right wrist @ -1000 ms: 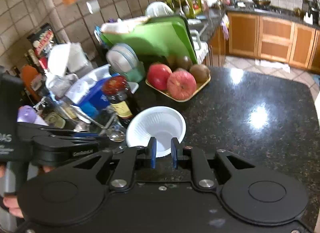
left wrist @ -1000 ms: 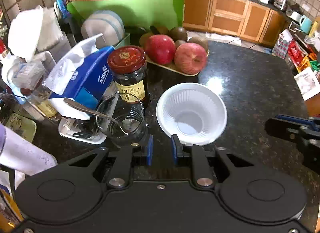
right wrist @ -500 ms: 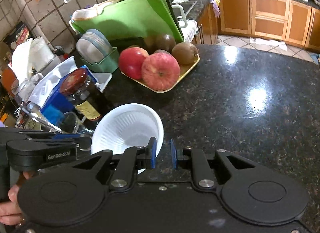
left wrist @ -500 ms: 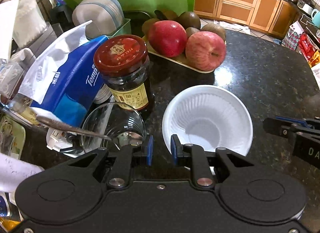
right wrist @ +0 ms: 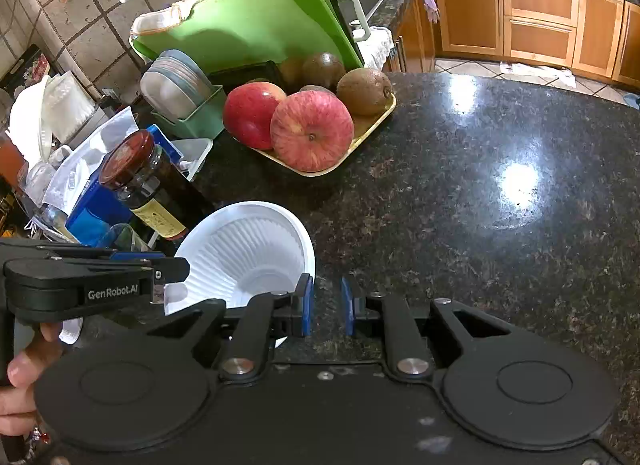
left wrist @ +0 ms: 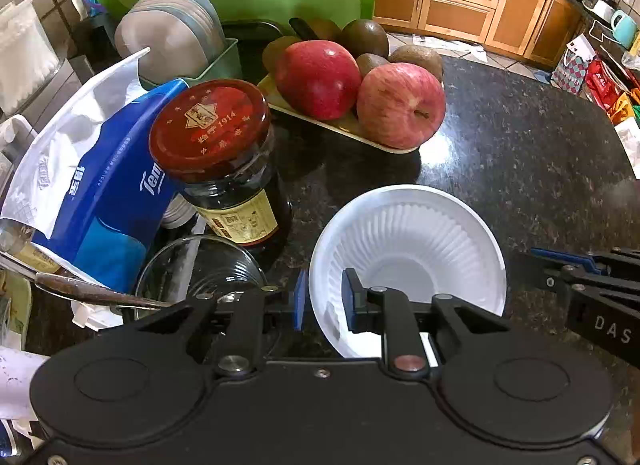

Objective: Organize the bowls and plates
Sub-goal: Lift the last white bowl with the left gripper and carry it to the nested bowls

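Note:
A white ribbed disposable bowl (left wrist: pixel 408 249) sits on the black granite counter (left wrist: pixel 540 153). My left gripper (left wrist: pixel 324 299) is open a little and straddles the bowl's near-left rim, one finger inside and one outside. The bowl also shows in the right wrist view (right wrist: pixel 248 253). My right gripper (right wrist: pixel 326 305) is slightly open and empty, just right of the bowl above the counter. A stack of grey plates (left wrist: pixel 172 41) stands in a green rack at the back left.
A red-lidded dark jar (left wrist: pixel 224 161), a glass bowl with a spoon (left wrist: pixel 200 273) and a blue tissue pack (left wrist: pixel 92 181) crowd the bowl's left. A tray of apples and kiwis (left wrist: pixel 360 93) lies behind. A green cutting board (right wrist: pixel 248 25) leans at the back.
Both grippers moved forward and down toward the white bowl. My left gripper's fingers now sit over the bowl's rim; my right gripper has come level with the bowl's right edge.

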A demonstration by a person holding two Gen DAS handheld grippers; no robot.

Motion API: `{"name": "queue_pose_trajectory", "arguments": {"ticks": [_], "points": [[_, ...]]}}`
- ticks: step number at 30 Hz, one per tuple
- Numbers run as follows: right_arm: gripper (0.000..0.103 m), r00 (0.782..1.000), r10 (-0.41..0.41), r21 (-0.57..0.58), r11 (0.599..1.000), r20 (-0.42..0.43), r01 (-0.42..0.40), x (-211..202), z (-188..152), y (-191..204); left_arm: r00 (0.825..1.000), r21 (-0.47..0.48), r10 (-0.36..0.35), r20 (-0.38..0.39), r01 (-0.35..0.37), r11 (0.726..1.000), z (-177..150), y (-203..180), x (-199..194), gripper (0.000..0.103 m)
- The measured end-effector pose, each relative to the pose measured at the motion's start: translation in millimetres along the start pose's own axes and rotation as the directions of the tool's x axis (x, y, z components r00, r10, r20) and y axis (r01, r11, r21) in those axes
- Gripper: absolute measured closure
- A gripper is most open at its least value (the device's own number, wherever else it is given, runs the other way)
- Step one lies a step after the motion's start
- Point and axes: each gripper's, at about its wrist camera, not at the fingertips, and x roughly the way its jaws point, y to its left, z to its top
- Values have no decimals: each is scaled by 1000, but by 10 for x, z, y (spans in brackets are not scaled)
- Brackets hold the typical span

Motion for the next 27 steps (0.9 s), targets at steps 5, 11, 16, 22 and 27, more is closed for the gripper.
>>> {"name": "queue_pose_trajectory", "arguments": {"ticks": [5, 11, 16, 22, 27], "points": [[84, 1000, 4, -16, 1000, 0, -4, 12, 5, 45, 1000, 25, 16, 13, -17, 1000, -7, -21, -17, 73], [84, 1000, -8, -38, 999, -9, 8, 76, 11, 98, 998, 49, 48, 28, -50, 998, -3, -51, -3, 73], [84, 1000, -16, -48, 999, -24, 15, 155, -3, 117, 999, 58, 42, -14, -41, 997, 20, -99, 98, 73], [91, 1000, -29, -71, 997, -13, 28, 167, -31, 121, 999, 61, 36, -24, -34, 998, 10, -123, 166, 72], [92, 1000, -23, -60, 998, -5, 22, 93, -40, 51, 999, 60, -3, -33, 5, 998, 14, -139, 190, 74]]}}
